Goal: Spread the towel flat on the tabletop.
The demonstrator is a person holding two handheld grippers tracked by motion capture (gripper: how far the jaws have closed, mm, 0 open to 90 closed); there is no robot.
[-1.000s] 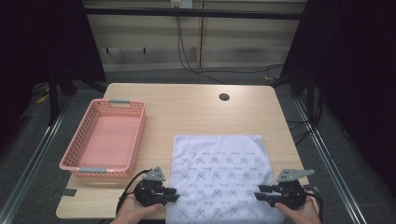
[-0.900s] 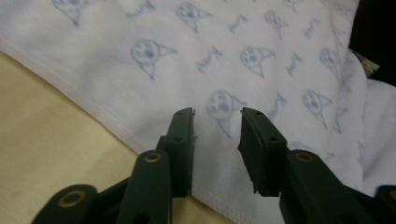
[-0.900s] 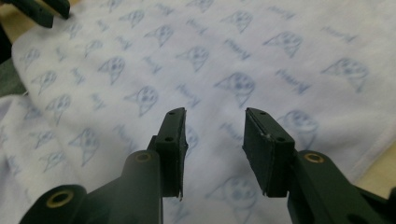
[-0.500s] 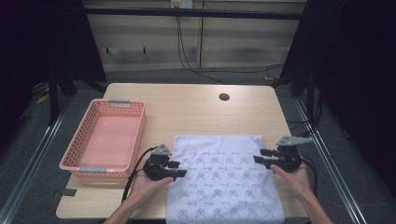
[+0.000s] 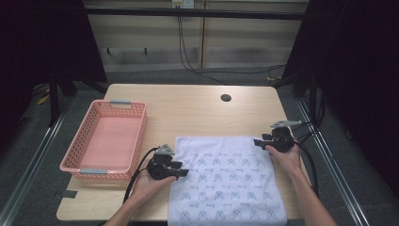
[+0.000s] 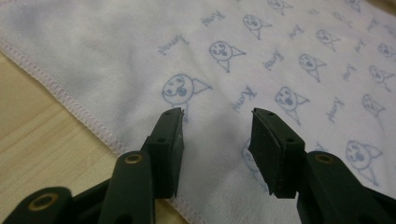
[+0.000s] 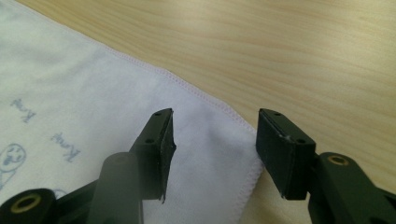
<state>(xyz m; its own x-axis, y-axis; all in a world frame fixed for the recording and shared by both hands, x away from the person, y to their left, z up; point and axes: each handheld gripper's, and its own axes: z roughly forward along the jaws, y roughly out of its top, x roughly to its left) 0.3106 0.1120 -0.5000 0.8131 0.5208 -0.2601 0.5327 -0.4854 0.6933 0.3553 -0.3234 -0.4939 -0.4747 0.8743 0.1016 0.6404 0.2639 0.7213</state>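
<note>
One white printed cloth lies flat on the wooden surface, one pink basket to its left; two tongs over it; left tongs at the cloth's left edge, jaws just closing a little yet apart, gripping nothing; right tongs at the far right corner, jaws just opening, empty.

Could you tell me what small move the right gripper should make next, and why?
Probably lower the right gripper and close it on the cloth corner. Its jaws, just opened, straddle that far right corner with nothing pinched, while the left gripper hangs open over the left edge. Gripping likely starts a fold.
</note>
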